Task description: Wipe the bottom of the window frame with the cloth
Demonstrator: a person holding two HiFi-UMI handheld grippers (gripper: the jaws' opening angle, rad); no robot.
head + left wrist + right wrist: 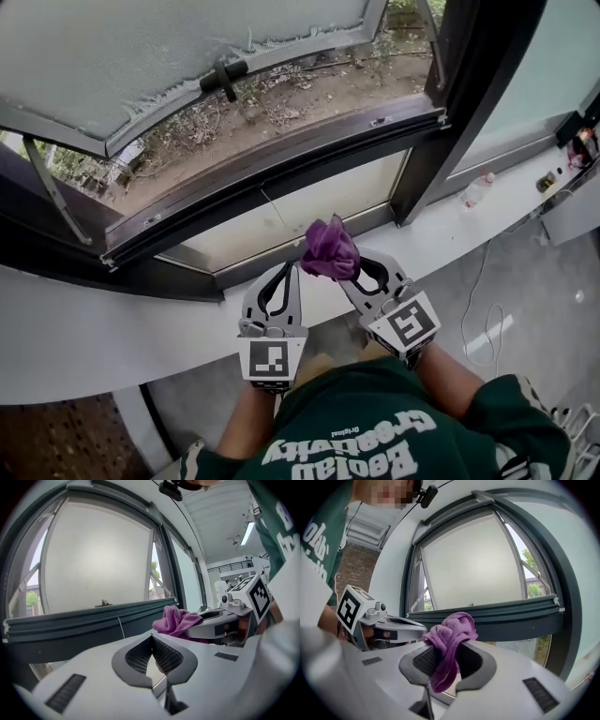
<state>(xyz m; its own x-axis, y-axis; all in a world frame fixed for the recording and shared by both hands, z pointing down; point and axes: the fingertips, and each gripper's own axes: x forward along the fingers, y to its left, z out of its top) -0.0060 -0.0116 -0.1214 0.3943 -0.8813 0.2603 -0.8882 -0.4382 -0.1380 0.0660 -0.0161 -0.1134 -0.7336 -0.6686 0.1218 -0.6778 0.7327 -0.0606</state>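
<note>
A crumpled purple cloth [329,248] is pinched in my right gripper [343,267], whose jaws are shut on it; the cloth [449,644] bulges above the pads and hangs down between them. My left gripper [291,270] sits just left of it, jaws shut with nothing between them [151,652]. The cloth [176,620] shows to its right in the left gripper view. Both grippers hover over the white sill, a little short of the dark bottom rail of the window frame [281,164], which runs diagonally across the head view and horizontally [497,613] in the right gripper view.
The frosted sash [178,47] is swung outward above bare ground outside. A dark vertical mullion [450,112] stands at the right. A white sill [84,337] runs beneath the frame; a small bottle [476,190] and a cable [473,291] lie to the right.
</note>
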